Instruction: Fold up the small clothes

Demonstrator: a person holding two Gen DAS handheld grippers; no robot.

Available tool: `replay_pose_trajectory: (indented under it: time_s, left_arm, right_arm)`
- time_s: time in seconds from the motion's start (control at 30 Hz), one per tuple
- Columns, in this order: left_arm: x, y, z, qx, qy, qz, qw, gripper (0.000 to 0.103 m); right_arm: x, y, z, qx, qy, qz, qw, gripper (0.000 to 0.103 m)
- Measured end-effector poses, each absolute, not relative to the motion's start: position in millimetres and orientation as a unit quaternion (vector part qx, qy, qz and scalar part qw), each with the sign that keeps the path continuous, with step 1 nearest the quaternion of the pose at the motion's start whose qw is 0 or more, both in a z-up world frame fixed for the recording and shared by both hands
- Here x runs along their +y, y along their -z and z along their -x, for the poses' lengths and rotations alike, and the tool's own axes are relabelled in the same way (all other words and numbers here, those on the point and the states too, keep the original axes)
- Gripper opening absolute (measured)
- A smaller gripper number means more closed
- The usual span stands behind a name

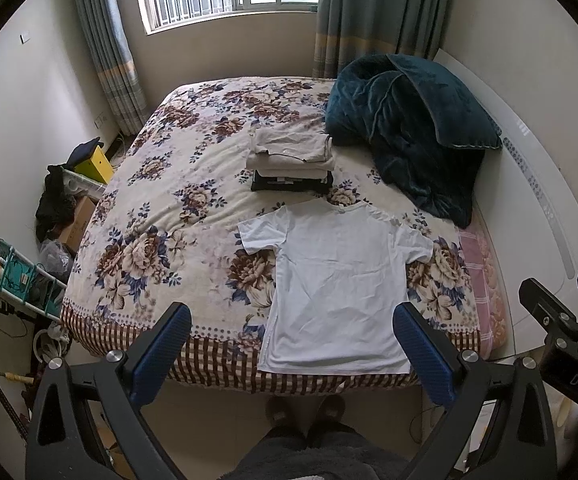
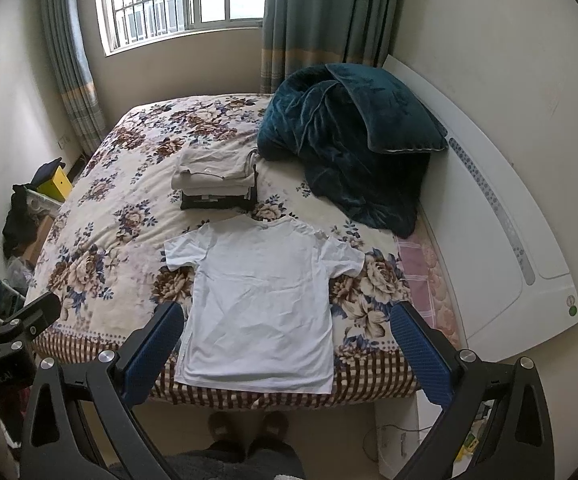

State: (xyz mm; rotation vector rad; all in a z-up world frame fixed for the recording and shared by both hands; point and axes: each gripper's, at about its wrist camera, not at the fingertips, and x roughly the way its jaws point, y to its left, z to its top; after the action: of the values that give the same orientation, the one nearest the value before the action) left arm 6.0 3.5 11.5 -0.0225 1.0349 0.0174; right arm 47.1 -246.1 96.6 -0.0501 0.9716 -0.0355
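Observation:
A small white T-shirt (image 1: 337, 288) lies flat and spread out on the floral bedspread (image 1: 161, 216), hem at the bed's near edge, collar away from me; it also shows in the right wrist view (image 2: 261, 304). Behind it stands a stack of folded clothes (image 1: 291, 158), beige pieces on a black one, also seen in the right wrist view (image 2: 217, 182). My left gripper (image 1: 291, 316) is open and empty, held above the near bed edge. My right gripper (image 2: 287, 316) is open and empty, held likewise; it also shows at the right edge of the left wrist view (image 1: 561, 300).
A crumpled dark teal blanket (image 1: 409, 128) lies at the bed's far right against the white headboard (image 1: 545, 184). Boxes, bags and a rack (image 1: 21, 276) crowd the floor left of the bed. My slippered feet (image 1: 305, 408) stand at the bed's foot. A window and curtains are behind.

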Motion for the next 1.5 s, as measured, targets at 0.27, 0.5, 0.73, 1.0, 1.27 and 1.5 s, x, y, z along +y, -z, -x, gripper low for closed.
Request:
replay_pose_trajectory:
  time_s: [0.27,0.5,0.73,1.0,1.27,1.5]
  left_arm:
    - [3.2,-12.9,-6.6,0.494,-0.007,0.012,0.87,0.103]
    - [3.7,-21.6,-11.2,0.492,-0.006,0.013,0.871,0.103]
    - [3.7,-23.6,-12.3,0.49,-0.006,0.014,0.872,0.103]
    - [1.8,-26.9,-14.7,0.488,-0.003,0.016,0.873,0.103]
    - [2.5,-26.1,-12.3,0.486,-0.003,0.016,0.874,0.103]
    - [1.5,-28.0,-15.5,0.483,0.0,0.017,0.875,0.103]
  right_arm:
    - [-244.0,-100.3,-47.7,0.465,0.015,0.024,0.885,0.103]
    - [-241.5,-106.6,-49.2,0.464,0.015,0.023,0.886,0.103]
    - [-244.1,-114.0,-54.9,0.463,0.014,0.021,0.886,0.103]
    - [-244.5,-112.9,-51.8,0.461,0.014,0.023,0.887,0.103]
    - [-248.2,-119.7,-59.8,0.459,0.013,0.025,0.888,0.103]
    - [-245.8,-120.5,-58.6,0.459,0.014,0.025,0.888,0.103]
